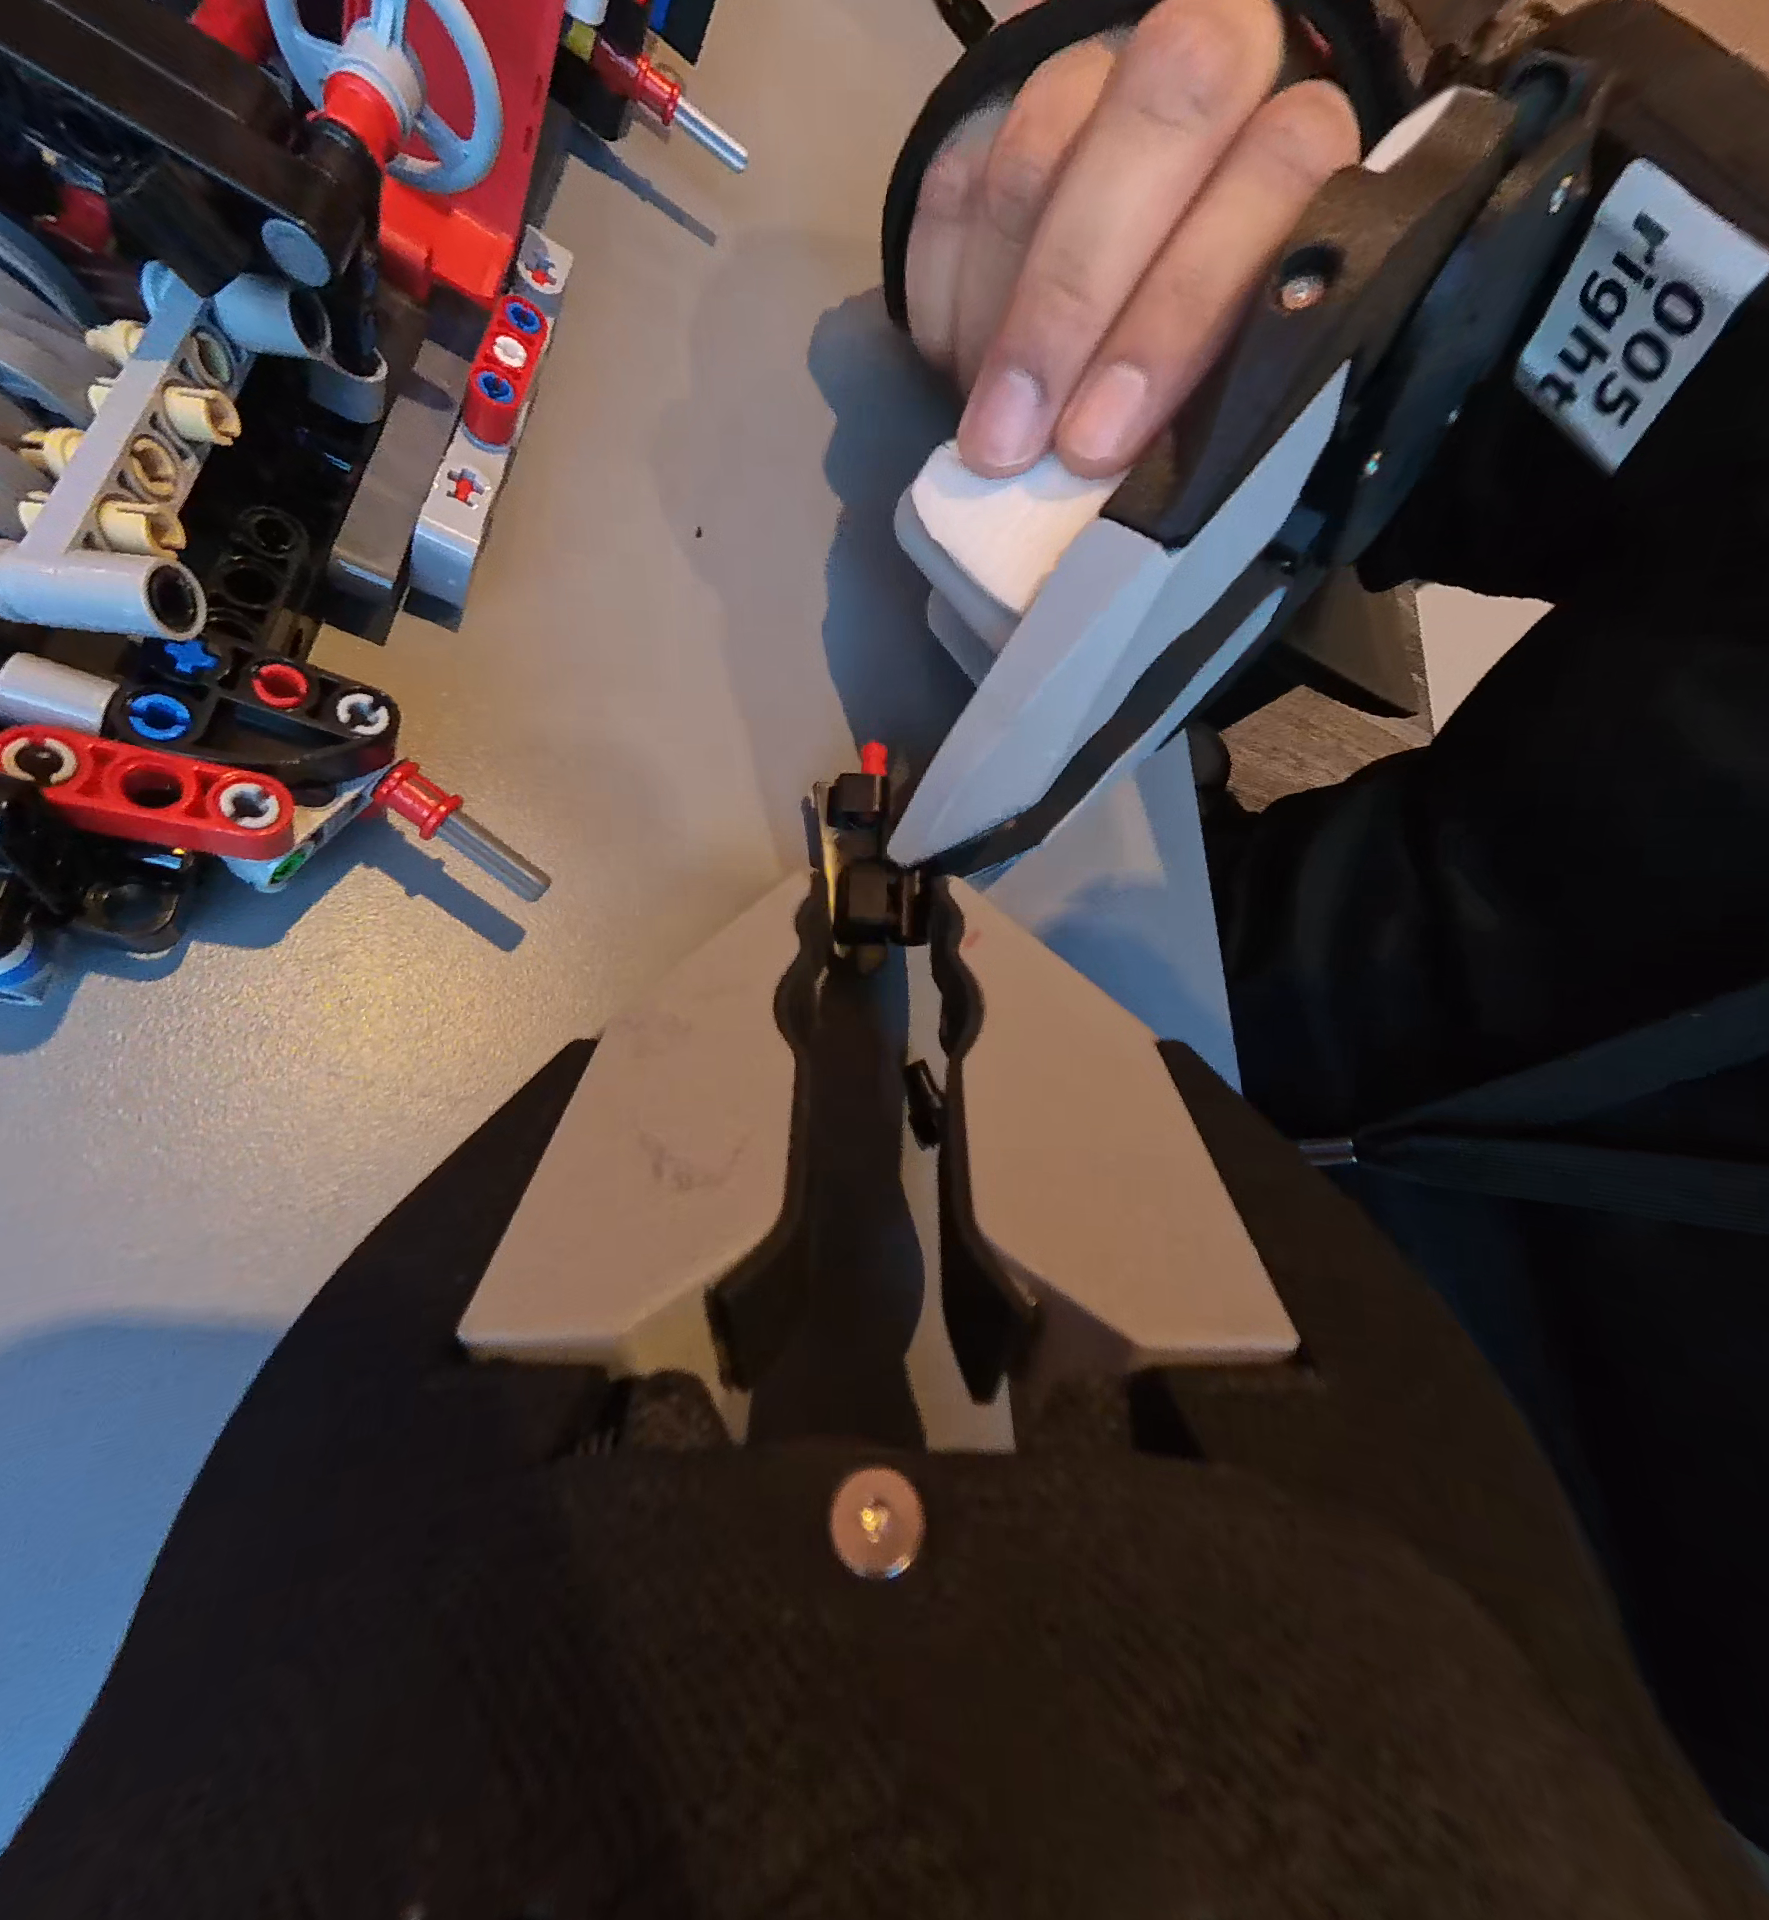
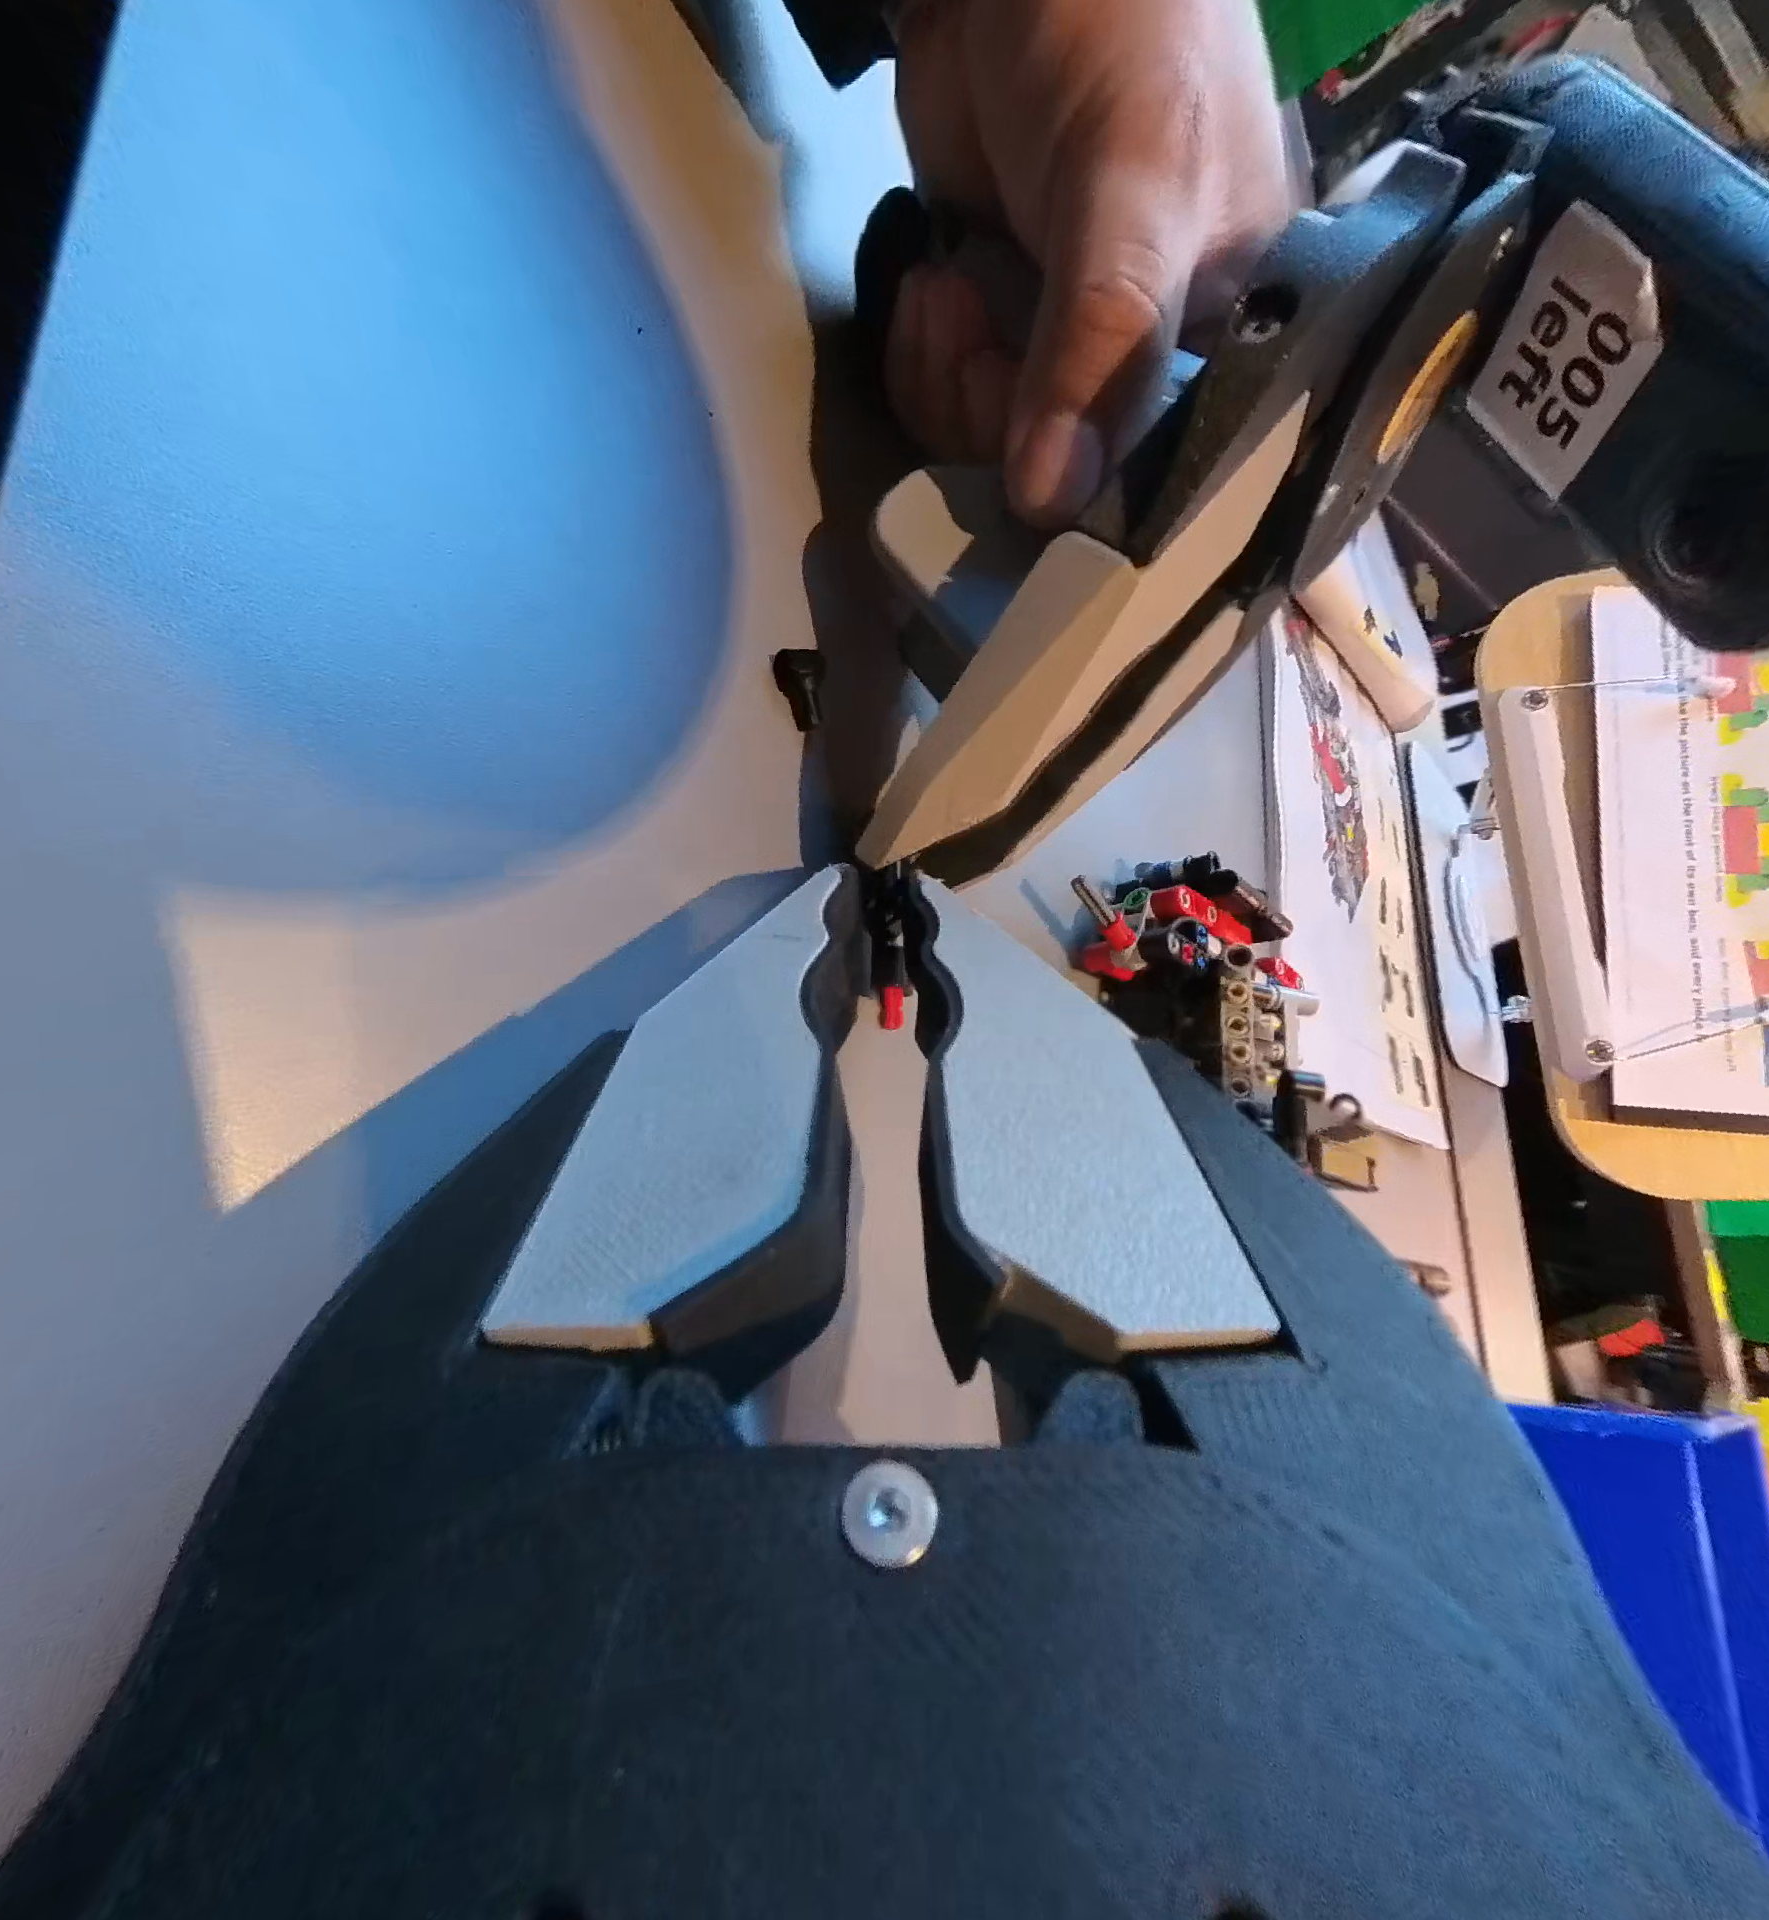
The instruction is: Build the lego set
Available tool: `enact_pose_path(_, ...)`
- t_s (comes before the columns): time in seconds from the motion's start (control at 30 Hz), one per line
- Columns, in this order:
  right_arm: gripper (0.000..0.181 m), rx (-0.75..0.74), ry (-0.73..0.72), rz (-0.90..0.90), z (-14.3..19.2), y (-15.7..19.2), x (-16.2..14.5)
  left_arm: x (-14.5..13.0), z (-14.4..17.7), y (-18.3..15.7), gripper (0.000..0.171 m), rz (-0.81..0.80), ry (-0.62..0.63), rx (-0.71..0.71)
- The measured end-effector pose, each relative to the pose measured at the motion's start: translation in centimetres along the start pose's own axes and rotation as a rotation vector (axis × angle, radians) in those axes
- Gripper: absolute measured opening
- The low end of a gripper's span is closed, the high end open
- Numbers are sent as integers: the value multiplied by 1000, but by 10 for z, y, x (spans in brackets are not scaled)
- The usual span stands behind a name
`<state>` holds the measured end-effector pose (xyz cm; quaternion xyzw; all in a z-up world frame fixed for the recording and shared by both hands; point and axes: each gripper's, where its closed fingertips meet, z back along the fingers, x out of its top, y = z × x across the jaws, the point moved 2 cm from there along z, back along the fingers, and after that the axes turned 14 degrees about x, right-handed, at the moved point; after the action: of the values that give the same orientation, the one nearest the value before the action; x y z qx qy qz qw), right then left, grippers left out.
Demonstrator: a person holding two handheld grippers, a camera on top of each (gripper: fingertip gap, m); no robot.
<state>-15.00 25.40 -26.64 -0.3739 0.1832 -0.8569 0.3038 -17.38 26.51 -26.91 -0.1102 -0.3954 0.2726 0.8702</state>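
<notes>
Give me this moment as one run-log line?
left gripper: shut on small black piece | right gripper: shut on same piece | red pin on it | lego car: on table

Each gripper bears a printed label, wording withheld.

A pale grey worktop fills most of the left wrist view, lit warm in places and bluish in others, with soft shadows across it. In the right wrist view its far side is crowded: a light wooden board carrying a printed sheet, a blue bin, and what may be green and yellow blocks, too blurred to tell.
</notes>
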Motion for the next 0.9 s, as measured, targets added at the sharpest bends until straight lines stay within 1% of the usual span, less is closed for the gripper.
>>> enact_pose_path(0.17, 5, -6, 19, 19, 1, 1, -2, 0, 0, -1, 16, 6, 5, -19)
enact_pose_path(0.27, 5, 10, 11, -3, 2, 2, -3, -1, 0, -2, 16, -1, 7, -20)
enact_pose_path(0.3, 5, 25, 2, -21, 1, 3, -3, -1, 0, -3, 12, -11, 8, -21)
enact_pose_path(0.37, 4, 74, -29, -80, 1, 5, -3, -3, -1, -5, 12, -54, 6, 0)
enact_pose_path(0.53, 4, 198, -117, -295, 2, 3, -5, -3, -2, -6, 14, -179, -29, 126)
enact_pose_path(0.6, 3, 256, -144, -386, 3, 1, -7, -4, -3, -8, 21, -261, -45, 177)
enact_pose_path(0.63, 4, 293, -162, -427, 4, 1, -7, -4, -5, -8, 19, -308, -48, 214)
enact_pose_path(0.67, 3, 325, -177, -464, 5, 0, -7, -4, -6, -6, 11, -357, -51, 266)
enact_pose_path(0.7, 3, 350, -188, -502, 5, 0, -8, -3, -7, -5, 9, -421, -59, 312)
enact_pose_path(0.83, 4, 458, -235, -715, 6, -5, -11, -1, -10, -2, 4, -665, -95, 496)
enact_pose_path(0.9, 4, 494, -252, -816, 6, -7, -13, 0, -10, -1, 4, -754, -108, 566)
